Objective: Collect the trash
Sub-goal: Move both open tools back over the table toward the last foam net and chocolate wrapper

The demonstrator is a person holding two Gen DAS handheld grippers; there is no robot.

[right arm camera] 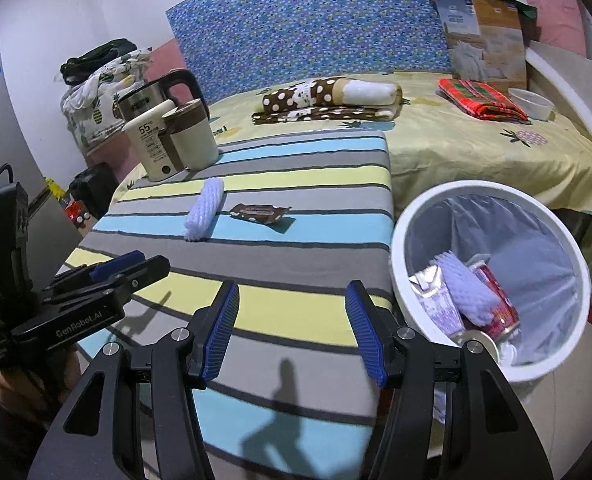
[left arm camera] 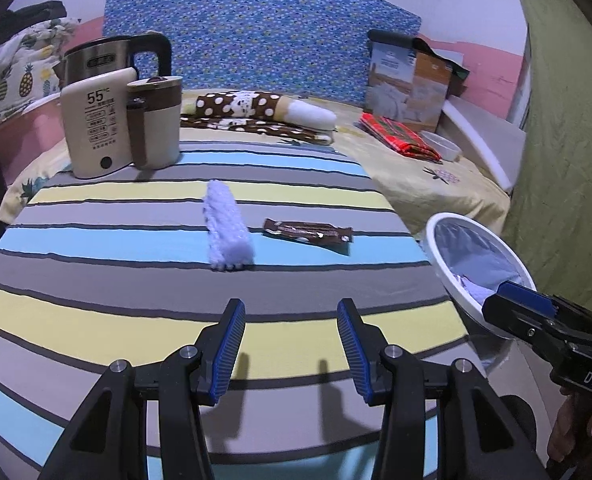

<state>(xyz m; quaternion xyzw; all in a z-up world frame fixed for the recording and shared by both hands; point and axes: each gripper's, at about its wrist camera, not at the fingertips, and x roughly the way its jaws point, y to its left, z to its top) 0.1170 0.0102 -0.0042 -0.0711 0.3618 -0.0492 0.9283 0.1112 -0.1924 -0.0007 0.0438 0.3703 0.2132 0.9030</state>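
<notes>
A white foam net sleeve (left arm camera: 228, 229) (right arm camera: 203, 209) and a brown snack wrapper (left arm camera: 308, 233) (right arm camera: 260, 213) lie on the striped table (left arm camera: 136, 304) (right arm camera: 303, 240). To the table's right stands a white trash bin (right arm camera: 399, 264) (left arm camera: 435, 248) holding another foam sleeve (right arm camera: 465, 288), a red can (right arm camera: 499, 308) and a silver packet (right arm camera: 431, 292). My left gripper (left arm camera: 292, 332) (right arm camera: 136, 264) hovers open over the near stripes, short of the sleeve. My right gripper (right arm camera: 292, 320) (left arm camera: 511, 292) is open too, at the table's right edge beside the bin. Both are empty.
At the table's far left stand a cream cup warmer (left arm camera: 96, 120), a cream and brown mug (left arm camera: 156, 120) and a steel kettle (left arm camera: 108, 56). Behind is a bed with a spotted blanket (left arm camera: 252, 108), a red plaid cloth (left arm camera: 399, 136), a white bowl (left arm camera: 441, 146) and a box (left arm camera: 407, 80).
</notes>
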